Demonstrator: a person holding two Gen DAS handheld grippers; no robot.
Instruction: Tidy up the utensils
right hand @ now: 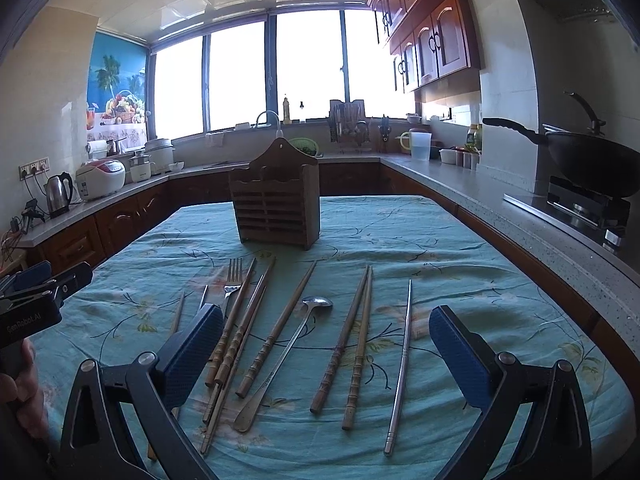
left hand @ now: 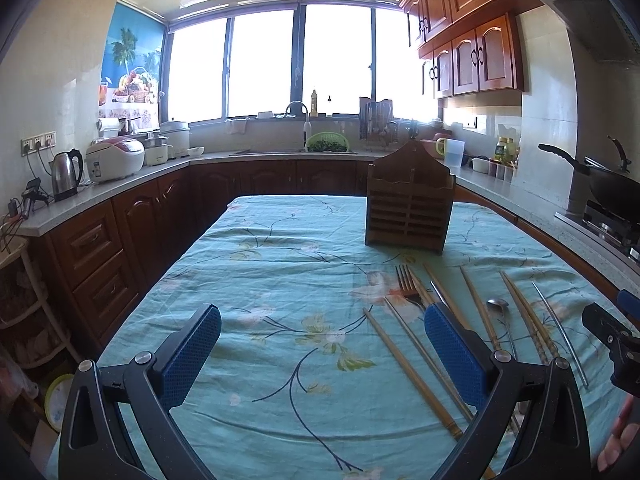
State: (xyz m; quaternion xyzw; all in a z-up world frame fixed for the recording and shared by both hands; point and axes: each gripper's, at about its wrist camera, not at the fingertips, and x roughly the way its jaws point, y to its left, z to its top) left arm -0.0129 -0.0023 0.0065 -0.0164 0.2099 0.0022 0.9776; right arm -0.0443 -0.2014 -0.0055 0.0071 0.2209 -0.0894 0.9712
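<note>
A kitchen with wide windows surrounds a table [right hand: 460, 240] under a teal floral cloth. The wooden utensil holder [right hand: 276, 204] stands upright toward its far end, empty cloth around it. Near the front edge lie a fork [right hand: 233, 280], a spoon [right hand: 288, 354], wooden chopsticks [right hand: 352, 344] and a metal chopstick [right hand: 401, 364], side by side, right under the right hand-held gripper [right hand: 326, 356], jaws wide apart. The left hand-held gripper [left hand: 322, 354], also spread, hovers over bare cloth just left of them.
</note>
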